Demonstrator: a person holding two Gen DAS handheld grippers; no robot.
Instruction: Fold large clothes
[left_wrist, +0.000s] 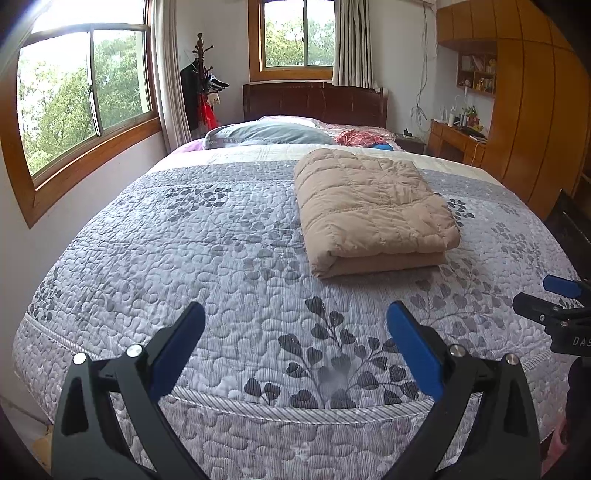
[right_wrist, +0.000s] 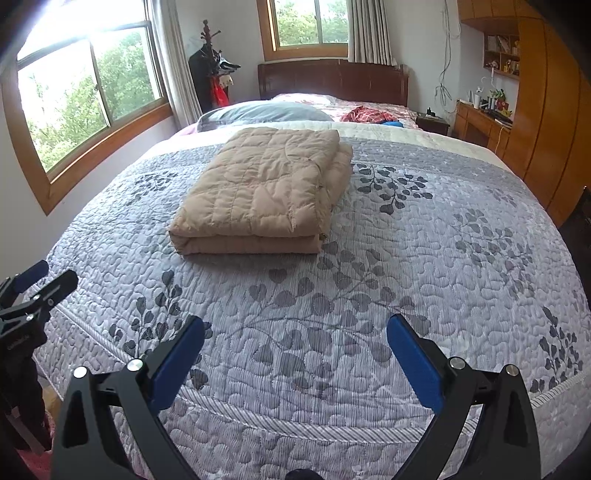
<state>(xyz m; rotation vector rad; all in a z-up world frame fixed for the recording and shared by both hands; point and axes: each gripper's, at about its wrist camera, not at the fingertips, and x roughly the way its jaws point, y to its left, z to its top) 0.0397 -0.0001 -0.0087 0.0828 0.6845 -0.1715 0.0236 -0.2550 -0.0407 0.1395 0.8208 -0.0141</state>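
A tan quilted garment (left_wrist: 373, 210) lies folded into a thick rectangle on the grey leaf-patterned bedspread (left_wrist: 184, 258); it also shows in the right wrist view (right_wrist: 266, 192). My left gripper (left_wrist: 295, 325) is open and empty, held above the foot of the bed, well short of the garment. My right gripper (right_wrist: 295, 339) is open and empty too, to the right of the left one. The right gripper also shows at the right edge of the left wrist view (left_wrist: 554, 295), and the left gripper at the left edge of the right wrist view (right_wrist: 40, 280).
Pillows (left_wrist: 266, 134) and a red cloth (left_wrist: 360, 137) lie at the head of the bed by the dark headboard (left_wrist: 314, 101). Windows (left_wrist: 85, 92) line the left wall. A coat rack (left_wrist: 201, 81) stands in the corner. A wooden wardrobe (left_wrist: 535, 110) and desk (left_wrist: 454, 140) stand right.
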